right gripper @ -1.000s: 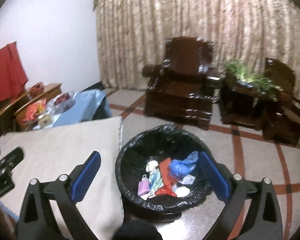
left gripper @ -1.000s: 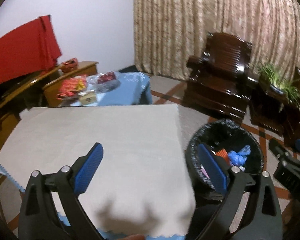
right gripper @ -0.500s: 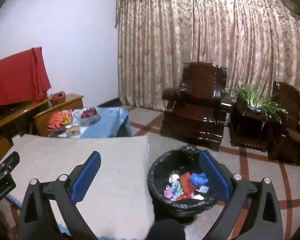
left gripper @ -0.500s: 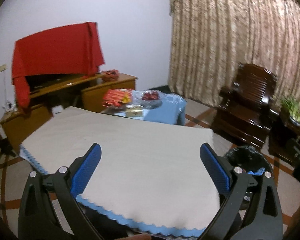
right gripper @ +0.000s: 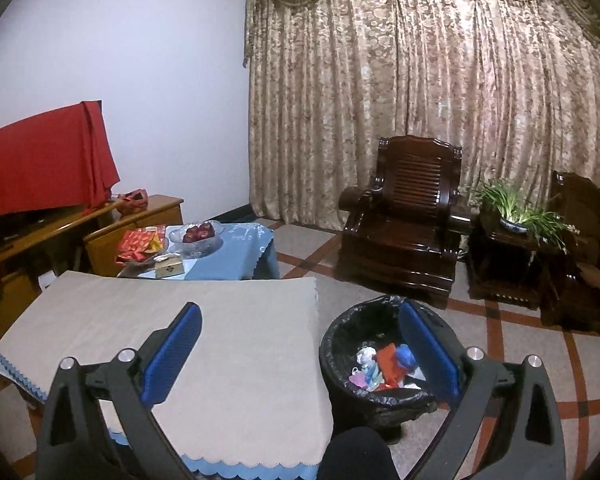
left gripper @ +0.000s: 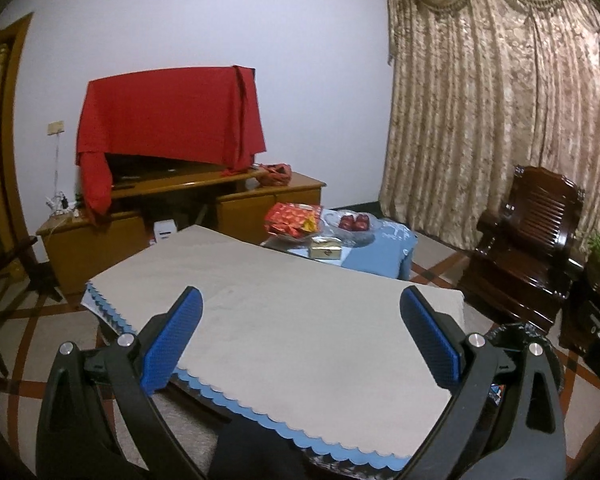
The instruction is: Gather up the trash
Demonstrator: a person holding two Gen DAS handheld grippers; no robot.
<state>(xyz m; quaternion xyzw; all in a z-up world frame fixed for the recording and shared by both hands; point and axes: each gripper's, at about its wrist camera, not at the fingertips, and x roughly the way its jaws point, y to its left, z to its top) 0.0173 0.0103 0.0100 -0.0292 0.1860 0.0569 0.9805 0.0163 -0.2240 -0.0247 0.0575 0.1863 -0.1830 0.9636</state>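
Two spread, unloaded tools (left gripper: pixel 300 336) (right gripper: pixel 300 336); one trash bin (right gripper: pixel 342 344).

A beige cloth (right gripper: pixel 204 344) with a scalloped blue hem covers the near table; the far one wears pale blue (right gripper: pixel 240 256). The bin's black liner (right gripper: pixel 340 344) holds red, blue and pink scraps (right gripper: pixel 384 368). Gold floral curtains (right gripper: pixel 420 100), a red drape (left gripper: pixel 172 116), blue-padded black grippers (right gripper: pixel 298 350)

You're working in dim, warm indoor light — soft shadows, no glare. Both fisheye views bow hard toward dark vignetted corners, and far detail looks grainy, slightly soft.
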